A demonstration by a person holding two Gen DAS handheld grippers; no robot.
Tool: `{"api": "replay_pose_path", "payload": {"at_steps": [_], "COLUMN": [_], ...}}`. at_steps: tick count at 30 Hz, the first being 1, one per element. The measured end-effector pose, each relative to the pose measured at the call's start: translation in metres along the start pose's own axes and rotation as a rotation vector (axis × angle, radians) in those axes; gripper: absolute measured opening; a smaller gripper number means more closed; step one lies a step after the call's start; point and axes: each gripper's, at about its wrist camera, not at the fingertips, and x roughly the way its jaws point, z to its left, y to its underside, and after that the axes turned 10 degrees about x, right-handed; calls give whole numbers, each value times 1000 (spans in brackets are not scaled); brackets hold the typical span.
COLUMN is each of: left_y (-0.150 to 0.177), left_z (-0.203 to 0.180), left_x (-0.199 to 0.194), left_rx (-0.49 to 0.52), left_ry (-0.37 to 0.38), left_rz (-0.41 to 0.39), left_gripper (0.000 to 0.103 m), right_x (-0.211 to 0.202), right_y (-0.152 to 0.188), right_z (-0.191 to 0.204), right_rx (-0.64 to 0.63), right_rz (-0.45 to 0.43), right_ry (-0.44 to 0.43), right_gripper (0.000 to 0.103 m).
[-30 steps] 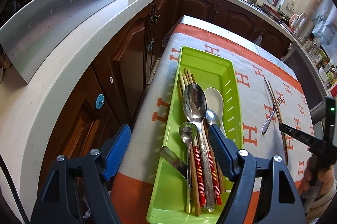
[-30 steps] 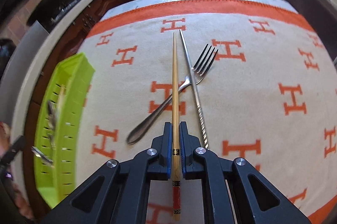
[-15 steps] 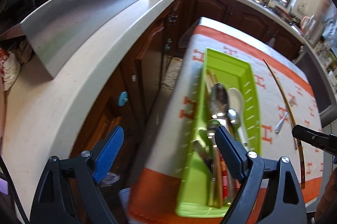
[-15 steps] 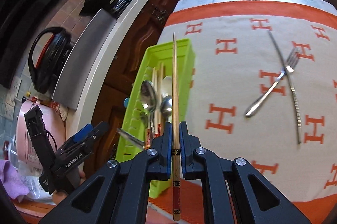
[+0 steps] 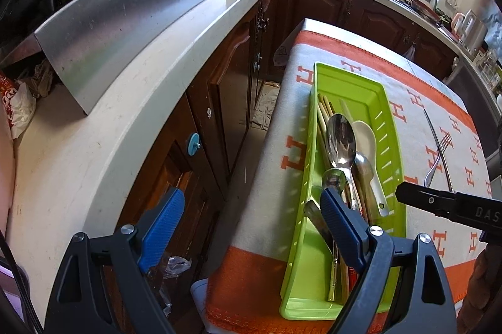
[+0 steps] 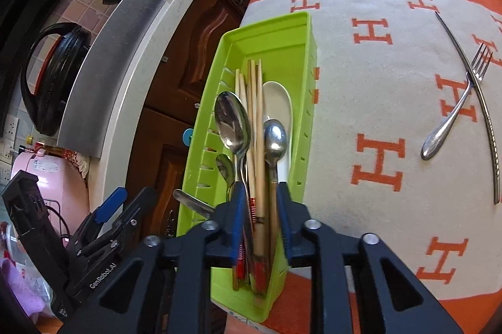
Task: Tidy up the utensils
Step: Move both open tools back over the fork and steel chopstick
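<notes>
A green tray [image 6: 276,29] [image 5: 354,83] lies along the left edge of the orange-and-white cloth. It holds several wooden chopsticks [image 6: 255,114], a large metal spoon [image 6: 232,120] [image 5: 340,139], smaller spoons and a white ceramic spoon [image 5: 365,133]. My right gripper [image 6: 260,189] hovers over the tray's near end. Its jaws are opening, and the chopsticks lie between them untouched by the pads. My left gripper [image 5: 251,199] stands open and empty at the table's left edge, its right finger over the tray. A fork [image 6: 455,114] and a metal chopstick [image 6: 483,114] lie crossed on the cloth.
A pale counter [image 5: 125,101] with a steel splash panel [image 5: 131,20] runs along the left. Dark wooden cabinets [image 5: 219,89] stand below it, across a narrow gap from the table. A pink appliance [image 6: 50,177] sits at the near left.
My right gripper carried a wooden chopstick left from the cloth to over the tray. Its jaws have parted, and the chopstick now lies in the tray. My left gripper widened a little.
</notes>
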Motion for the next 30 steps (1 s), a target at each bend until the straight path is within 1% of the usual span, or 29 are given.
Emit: {"api": "replay_pose_path", "payload": {"at_steps": [6, 12, 22, 30], "left_y": [1, 2, 4, 0], "left_z": [-5, -15, -40, -76], "left_x": [3, 3, -1, -13], "left_rx": [7, 26, 76, 148], "left_ry": [7, 20, 46, 45], "left_rz": [12, 22, 40, 33], "left_gripper": [87, 87, 87, 87], "right_x": [-4, -10, -38, -60], "right_y": [4, 10, 26, 29], "right_z": [-2, -16, -36, -59], "right_rx": [-24, -24, -74, -57], "right_rz": [-10, -9, -80, -123], "right_ry": [16, 46, 114, 113], "right_gripper": [24, 24, 24, 24]}}
